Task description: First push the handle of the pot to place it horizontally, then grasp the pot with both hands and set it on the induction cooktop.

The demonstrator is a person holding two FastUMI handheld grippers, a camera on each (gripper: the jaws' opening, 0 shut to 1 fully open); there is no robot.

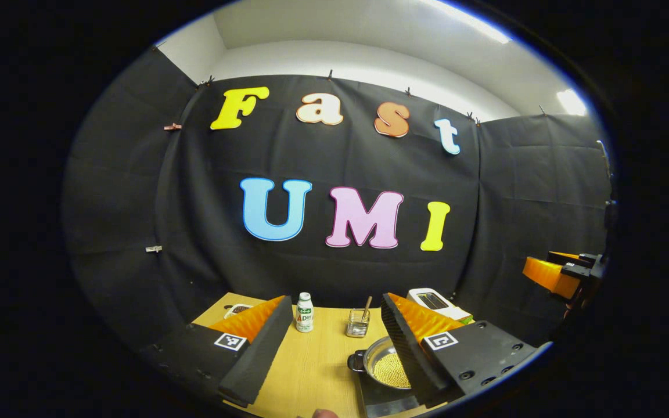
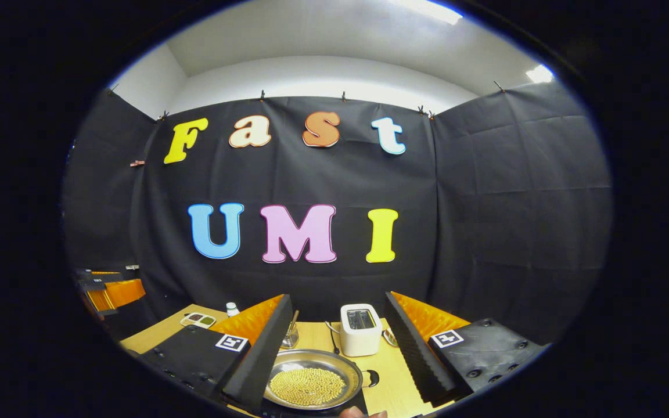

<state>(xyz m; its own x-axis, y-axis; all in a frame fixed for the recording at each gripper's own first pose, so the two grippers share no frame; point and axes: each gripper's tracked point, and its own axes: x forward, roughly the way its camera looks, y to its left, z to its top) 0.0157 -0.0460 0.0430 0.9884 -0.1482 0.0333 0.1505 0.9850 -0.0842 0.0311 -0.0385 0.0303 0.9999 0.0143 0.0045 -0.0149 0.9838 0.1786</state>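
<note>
Right gripper view first, since that's where the main stuff is laid out best. The wooden table (image 2: 387, 377) is seen running across the bottom, and near its front edge the pot (image 2: 311, 384) is found, a shallow metal one loaded with small yellow beads. It seems to be sat on a dark slab, probably the induction cooktop (image 2: 288, 411), though too little of that is shown to be sure. Only one small dark handle (image 2: 371, 378) can be made out here, poking off the pot's right side toward the open wood.

The right gripper (image 2: 334, 348) is held wide open, well above the table, with the pot lying below and between its fingers, a bit toward the left one. So that handle is sat pretty much straight ahead and down, and this is judged the nearer hand for the push.

In the left gripper view, the left gripper (image 1: 334, 348) is also spread wide, nothing held. The pot (image 1: 389, 366) is tucked low and right, partly hidden by the right-hand finger, with a dark handle (image 1: 355, 361) facing left.

Further back a white toaster (image 2: 360, 330), a wire basket (image 1: 358, 324) and a small bottle (image 1: 305, 312) are left standing, well apart from the pot.
</note>
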